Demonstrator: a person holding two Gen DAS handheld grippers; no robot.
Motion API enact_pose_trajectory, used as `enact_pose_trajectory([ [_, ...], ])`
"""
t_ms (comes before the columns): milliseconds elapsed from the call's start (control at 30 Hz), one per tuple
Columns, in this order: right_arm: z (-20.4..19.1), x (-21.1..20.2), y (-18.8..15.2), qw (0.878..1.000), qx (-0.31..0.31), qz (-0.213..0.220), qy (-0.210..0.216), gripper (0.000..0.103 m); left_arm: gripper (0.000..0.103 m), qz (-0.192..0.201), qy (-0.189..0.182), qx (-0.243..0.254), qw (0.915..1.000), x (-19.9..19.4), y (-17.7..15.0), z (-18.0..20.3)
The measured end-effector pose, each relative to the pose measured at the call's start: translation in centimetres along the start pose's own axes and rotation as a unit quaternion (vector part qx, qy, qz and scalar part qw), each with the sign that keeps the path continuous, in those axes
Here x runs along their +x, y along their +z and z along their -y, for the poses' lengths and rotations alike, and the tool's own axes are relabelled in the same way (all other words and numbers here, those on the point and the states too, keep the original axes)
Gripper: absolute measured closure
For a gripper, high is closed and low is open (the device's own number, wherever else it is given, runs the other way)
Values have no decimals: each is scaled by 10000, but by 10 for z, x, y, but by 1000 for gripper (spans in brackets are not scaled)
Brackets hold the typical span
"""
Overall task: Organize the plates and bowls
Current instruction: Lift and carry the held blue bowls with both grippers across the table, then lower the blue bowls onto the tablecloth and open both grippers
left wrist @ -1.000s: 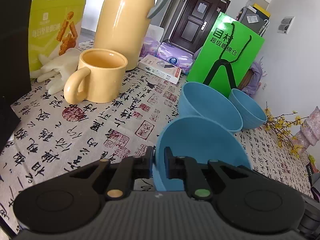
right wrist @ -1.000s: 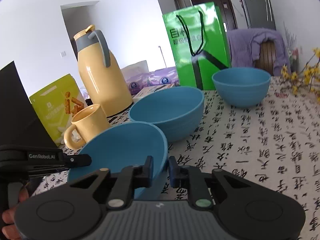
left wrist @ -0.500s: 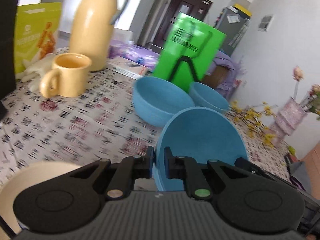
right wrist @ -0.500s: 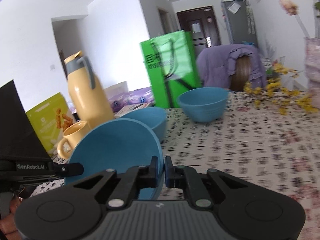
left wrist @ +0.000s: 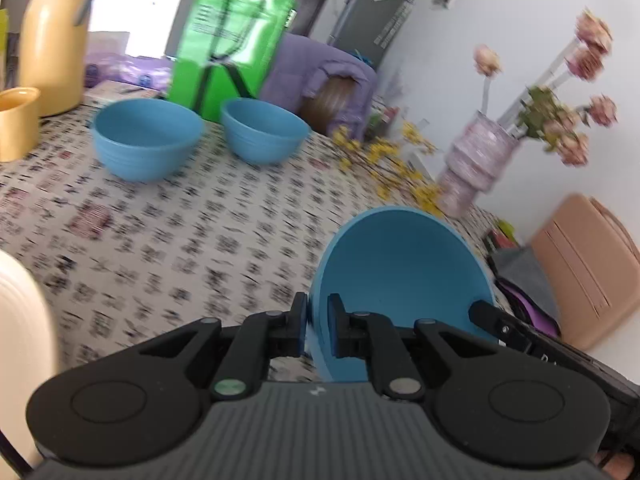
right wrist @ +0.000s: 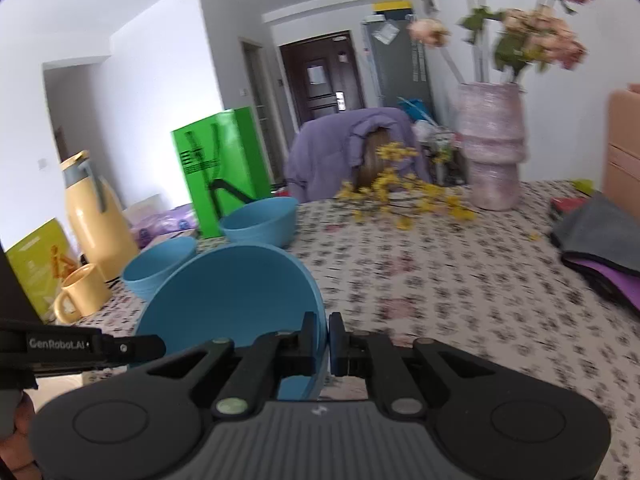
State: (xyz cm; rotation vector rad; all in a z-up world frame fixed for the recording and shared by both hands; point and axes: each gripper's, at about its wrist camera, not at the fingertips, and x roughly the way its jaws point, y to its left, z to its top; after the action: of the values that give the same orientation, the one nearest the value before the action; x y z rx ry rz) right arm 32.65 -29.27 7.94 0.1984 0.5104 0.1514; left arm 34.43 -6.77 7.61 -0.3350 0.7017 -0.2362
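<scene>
Progress, as judged: early to middle stage; one blue bowl (left wrist: 400,276) is lifted clear of the patterned tablecloth (left wrist: 168,232), while two further blue bowls stand apart on the cloth, the nearer bowl (left wrist: 146,138) at about 10 o'clock in the left wrist view and the farther bowl (left wrist: 264,130) at about 11 o'clock; neither is nested in the other, so stacking appears not yet done; a cream rim (left wrist: 20,320) at 8 o'clock may be a plate, but cannot be confirmed

Pose: the left gripper (left wrist: 317,322) has its fingers drawn narrow on the lifted bowl's near rim, one finger outside the wall and one inside; the right gripper (right wrist: 323,338) pinches the opposite rim in the same manner, fingers nearly together with the wall between them; the bowl is thus carried two-handed, tilted up on edge with its opening towards the left camera; both views are blurred, suggesting motion

Remaining, as judged: set this bowl with the other two and deal with any plates
</scene>
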Motion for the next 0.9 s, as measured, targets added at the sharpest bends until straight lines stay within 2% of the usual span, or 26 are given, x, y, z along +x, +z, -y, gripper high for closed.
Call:
enact_pose_trajectory([
  [267, 38, -27, -21, 9995, 128, -296, -66, 97, 92, -198, -58, 255, 9995, -14, -31, 34],
  [767, 34, -80, -69, 9964, 141, -837, 85, 96, 91, -711, 20, 188, 9973, -60, -98, 32],
  [900, 35, -87, -73, 9961, 106, -874, 78, 96, 91, -734, -16, 171, 9972, -62, -102, 31],
])
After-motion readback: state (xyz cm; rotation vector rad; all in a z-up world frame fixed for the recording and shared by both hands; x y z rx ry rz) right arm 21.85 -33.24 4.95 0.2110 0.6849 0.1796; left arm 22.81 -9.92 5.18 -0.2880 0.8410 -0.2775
